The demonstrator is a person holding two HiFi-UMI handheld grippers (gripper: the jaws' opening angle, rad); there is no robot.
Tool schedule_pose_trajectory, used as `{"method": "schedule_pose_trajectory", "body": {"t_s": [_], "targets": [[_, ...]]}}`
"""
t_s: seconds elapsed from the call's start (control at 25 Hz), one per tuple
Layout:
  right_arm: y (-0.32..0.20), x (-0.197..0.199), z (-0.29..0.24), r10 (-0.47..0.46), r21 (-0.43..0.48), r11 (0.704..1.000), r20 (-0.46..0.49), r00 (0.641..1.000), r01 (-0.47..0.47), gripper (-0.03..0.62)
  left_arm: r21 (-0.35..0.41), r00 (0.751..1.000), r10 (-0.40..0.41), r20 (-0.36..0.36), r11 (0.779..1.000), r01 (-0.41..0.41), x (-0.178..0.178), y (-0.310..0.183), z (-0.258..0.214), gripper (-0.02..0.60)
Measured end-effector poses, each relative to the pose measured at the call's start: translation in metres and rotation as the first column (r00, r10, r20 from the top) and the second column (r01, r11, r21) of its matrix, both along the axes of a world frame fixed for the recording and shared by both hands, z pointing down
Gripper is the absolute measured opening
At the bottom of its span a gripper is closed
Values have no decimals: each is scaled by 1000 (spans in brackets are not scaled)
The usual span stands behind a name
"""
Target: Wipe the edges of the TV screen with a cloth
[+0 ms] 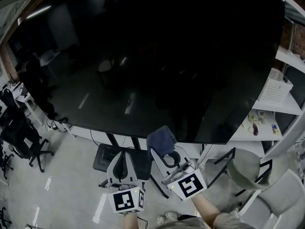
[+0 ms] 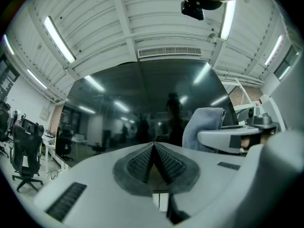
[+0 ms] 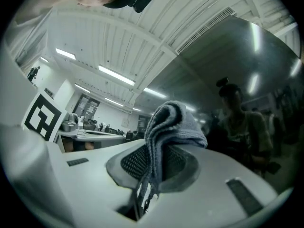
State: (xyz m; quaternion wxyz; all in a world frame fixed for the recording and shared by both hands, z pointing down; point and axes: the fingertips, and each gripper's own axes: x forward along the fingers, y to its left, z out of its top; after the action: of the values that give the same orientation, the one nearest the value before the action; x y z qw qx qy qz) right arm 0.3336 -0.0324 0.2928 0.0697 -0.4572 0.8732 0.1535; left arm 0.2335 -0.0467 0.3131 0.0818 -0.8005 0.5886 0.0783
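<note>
**Blue-grey cloth clamped and held at the TV's lower edge; contact unconfirmed**

Cloth: the folded blue-grey cloth point(image 3: 172, 121) is clamped between the jaws of the right gripper point(image 3: 153, 167), and its bunched end stands proud of the jaw tips.

Position: in the head view, the cloth point(image 1: 161, 138) lies against the near, lower edge of the TV screen point(image 1: 143, 56), right of the stand column. Whether it is touching the bezel cannot be told.

Left gripper point(image 1: 125, 152): it hangs just left of the right one and below the screen edge. Its own view shows the jaws point(image 2: 153, 151) pressed together with nothing between them.

Assessment: the step in hand appears to be the start of wiping along the bottom edge.

Next move: this calls for pressing the cloth's exposed fold onto the edge. The right gripper then needs to travel along the bezel, with only fabric meeting the glass and the jaw tips kept clear.
</note>
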Motion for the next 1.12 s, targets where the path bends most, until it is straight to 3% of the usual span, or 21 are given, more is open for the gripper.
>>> {"method": "schedule_pose_trajectory", "body": {"t_s": [0.2, 0.36, 0.64, 0.84, 0.96, 1.12], "targets": [[0, 19, -6, 37, 30, 999, -8, 999, -37, 49, -27, 998, 56, 23, 998, -56, 25, -9, 1, 14], [-3, 53, -10, 102, 26, 994, -23, 994, -102, 49, -36, 988, 152, 37, 988, -151, 70, -17, -4, 14], [11, 151, -41, 309, 82, 950, -110, 945, -301, 49, -20, 915, 395, 85, 919, -395, 197, -24, -45, 14], [33, 222, -106, 487, 244, 866, -207, 848, -438, 49, 49, 838, 541, 71, 838, -544, 275, -12, -106, 14], [50, 257, -163, 595, 384, 787, -266, 759, -482, 49, 107, 787, 613, 70, 780, -617, 315, 4, -146, 14], [72, 292, -244, 705, 528, 677, -268, 656, -512, 49, 181, 708, 703, 65, 689, -701, 361, 27, -197, 14]]}}
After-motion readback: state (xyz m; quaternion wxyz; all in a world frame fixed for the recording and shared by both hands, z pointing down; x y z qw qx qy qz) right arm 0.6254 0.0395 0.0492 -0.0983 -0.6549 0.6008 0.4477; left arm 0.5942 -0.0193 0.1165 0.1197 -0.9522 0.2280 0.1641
